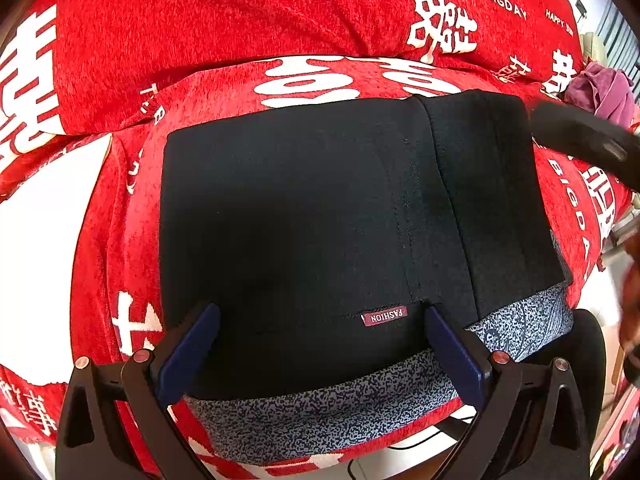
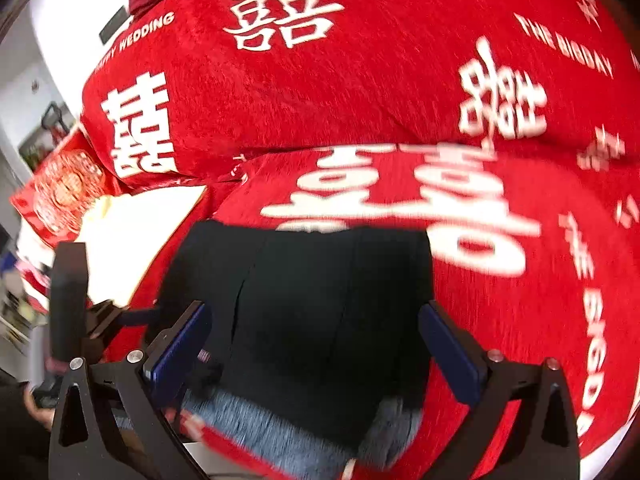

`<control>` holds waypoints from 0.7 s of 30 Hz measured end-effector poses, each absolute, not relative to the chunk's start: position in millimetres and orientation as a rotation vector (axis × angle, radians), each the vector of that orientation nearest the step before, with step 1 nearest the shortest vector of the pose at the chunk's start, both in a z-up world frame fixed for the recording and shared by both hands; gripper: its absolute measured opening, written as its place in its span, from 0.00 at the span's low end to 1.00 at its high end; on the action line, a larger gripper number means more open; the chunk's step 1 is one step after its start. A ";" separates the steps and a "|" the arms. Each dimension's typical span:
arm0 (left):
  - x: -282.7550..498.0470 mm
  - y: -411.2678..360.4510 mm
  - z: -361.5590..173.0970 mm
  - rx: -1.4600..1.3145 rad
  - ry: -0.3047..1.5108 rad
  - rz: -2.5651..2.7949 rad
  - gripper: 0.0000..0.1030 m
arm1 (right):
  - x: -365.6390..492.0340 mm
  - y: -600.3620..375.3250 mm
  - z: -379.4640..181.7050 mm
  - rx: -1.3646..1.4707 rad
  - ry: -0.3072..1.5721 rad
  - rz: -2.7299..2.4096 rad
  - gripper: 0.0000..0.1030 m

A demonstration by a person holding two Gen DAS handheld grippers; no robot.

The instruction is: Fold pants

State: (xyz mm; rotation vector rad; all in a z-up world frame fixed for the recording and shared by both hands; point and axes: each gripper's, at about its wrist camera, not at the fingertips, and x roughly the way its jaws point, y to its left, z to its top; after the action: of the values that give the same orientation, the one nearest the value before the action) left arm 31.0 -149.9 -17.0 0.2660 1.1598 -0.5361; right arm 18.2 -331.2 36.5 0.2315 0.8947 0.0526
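The black pants lie folded into a compact rectangle on a red cover with white characters. A speckled grey waistband runs along the near edge, with a small maroon "FASHION" label above it. My left gripper is open, its blue pads over the near edge of the pants, holding nothing. The right wrist view is blurred; it shows the same black pants and grey waistband. My right gripper is open over them and empty. The right gripper's dark body also shows at the right edge of the left wrist view.
The red cover rises into a cushioned back behind the pants. A purple cloth lies at the far right. A red patterned box and a white patch sit left of the pants. White floor shows below the near edge.
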 end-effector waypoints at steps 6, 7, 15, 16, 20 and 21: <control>32.2 -146.9 -19.5 0.235 1.158 -0.545 0.99 | 77.9 -318.6 2.1 0.156 1.005 -0.025 1.00; 32.0 -146.9 -19.7 0.235 1.156 -0.548 0.99 | 83.2 -322.3 -8.5 0.162 1.036 -0.046 1.00; 30.7 -144.1 -12.8 0.239 1.154 -0.589 0.99 | 89.0 -329.8 -36.6 0.139 1.127 -0.070 1.00; 33.6 -136.0 -2.3 0.206 1.155 -0.608 0.99 | 90.0 -329.5 -31.0 0.129 1.149 -0.084 1.00; 55.5 -87.8 28.5 0.086 1.095 -0.542 0.99 | 40.6 -326.7 28.5 0.194 0.928 -0.067 1.00; 65.6 -77.9 30.0 0.070 1.097 -0.508 0.99 | 24.1 -324.5 35.2 0.208 0.911 -0.061 1.00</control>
State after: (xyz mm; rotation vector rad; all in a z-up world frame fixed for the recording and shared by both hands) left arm 65.6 -77.9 30.0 0.0705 1.0968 -0.5079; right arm 24.1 -324.5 35.2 0.2081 0.9109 -0.0612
